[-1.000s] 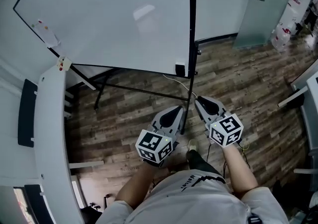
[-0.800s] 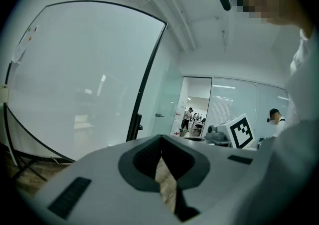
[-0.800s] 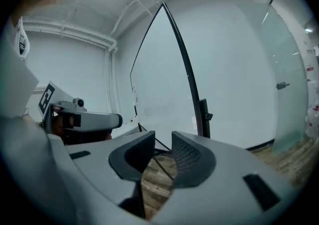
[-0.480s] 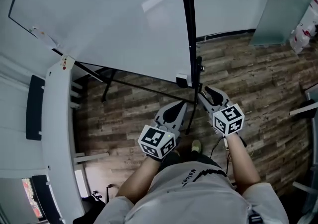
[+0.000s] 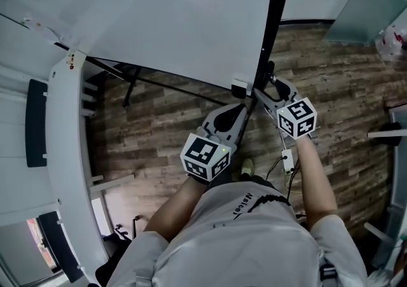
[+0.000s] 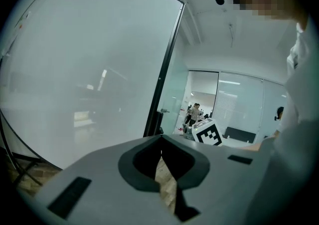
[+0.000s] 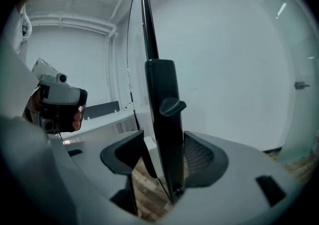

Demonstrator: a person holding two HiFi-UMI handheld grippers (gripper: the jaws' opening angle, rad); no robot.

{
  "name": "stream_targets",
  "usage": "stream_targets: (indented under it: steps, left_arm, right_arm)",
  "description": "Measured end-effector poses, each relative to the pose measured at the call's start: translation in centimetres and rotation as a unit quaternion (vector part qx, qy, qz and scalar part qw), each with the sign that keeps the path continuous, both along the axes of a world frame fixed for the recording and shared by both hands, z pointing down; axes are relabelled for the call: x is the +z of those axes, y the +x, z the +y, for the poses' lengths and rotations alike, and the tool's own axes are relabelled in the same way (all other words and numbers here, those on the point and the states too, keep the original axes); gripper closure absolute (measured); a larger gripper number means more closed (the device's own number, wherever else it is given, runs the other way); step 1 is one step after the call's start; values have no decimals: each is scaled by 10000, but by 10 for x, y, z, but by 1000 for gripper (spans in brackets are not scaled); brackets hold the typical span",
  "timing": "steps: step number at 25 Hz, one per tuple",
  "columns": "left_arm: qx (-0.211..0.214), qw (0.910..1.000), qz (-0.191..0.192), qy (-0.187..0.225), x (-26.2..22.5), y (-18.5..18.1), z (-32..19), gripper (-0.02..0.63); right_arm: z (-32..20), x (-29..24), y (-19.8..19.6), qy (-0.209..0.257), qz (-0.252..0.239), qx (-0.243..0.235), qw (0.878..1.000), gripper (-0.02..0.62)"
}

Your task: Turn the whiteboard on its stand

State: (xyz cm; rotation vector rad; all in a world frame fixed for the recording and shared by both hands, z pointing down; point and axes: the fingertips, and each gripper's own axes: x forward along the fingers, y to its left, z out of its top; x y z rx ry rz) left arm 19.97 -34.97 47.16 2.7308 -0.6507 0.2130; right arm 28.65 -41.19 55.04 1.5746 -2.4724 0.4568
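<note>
At the stand's black upright (image 7: pixel 162 109), just beside the whiteboard's (image 5: pixel 159 18) lower corner, our right gripper (image 5: pixel 266 85) is opening its 2 jaws with that upright between them, our left gripper (image 5: pixel 238 109) hangs closed and empty, and we judge the turn unfinished.

One whiteboard (image 5: pixel 159 18) on one stand, with one black post (image 5: pixel 272 18) bearing one locking knob (image 7: pixel 172 105). Two grippers: the left gripper (image 5: pixel 240 110) and the right gripper (image 5: pixel 268 85), whose two fingers are opening with the post between them. Two marker cubes (image 5: pixel 205 156), one per gripper. One curved white worktop (image 5: pixel 63 152). One glass door (image 5: pixel 362 6). One shoe (image 5: pixel 247 167).
</note>
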Motion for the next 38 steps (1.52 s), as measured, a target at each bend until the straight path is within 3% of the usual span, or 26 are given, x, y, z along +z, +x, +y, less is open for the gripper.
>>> stream_targets:
  steps: [6, 11, 26, 32, 38]
  left_arm:
    - [12, 9999, -48, -149, 11, -15, -16, 595]
    - [-47, 9999, -36, -153, 14, -25, -17, 595]
    - [-621, 9977, -146, -219, 32, -29, 34, 595]
    - [-972, 9945, -277, -288, 34, -59, 45, 595]
    - [-1146, 9929, -178, -248, 26, -105, 65, 595]
  right_arm:
    - [-22, 11, -10, -120, 159, -152, 9997, 357]
    - [-28, 15, -10, -111, 233, -5, 9997, 379]
    - [13, 24, -21, 47, 271, -192, 9994, 403]
    - [19, 22, -39, 46, 256, -176, 9995, 407]
    - [41, 18, -61, -7, 293, -106, 9995, 406]
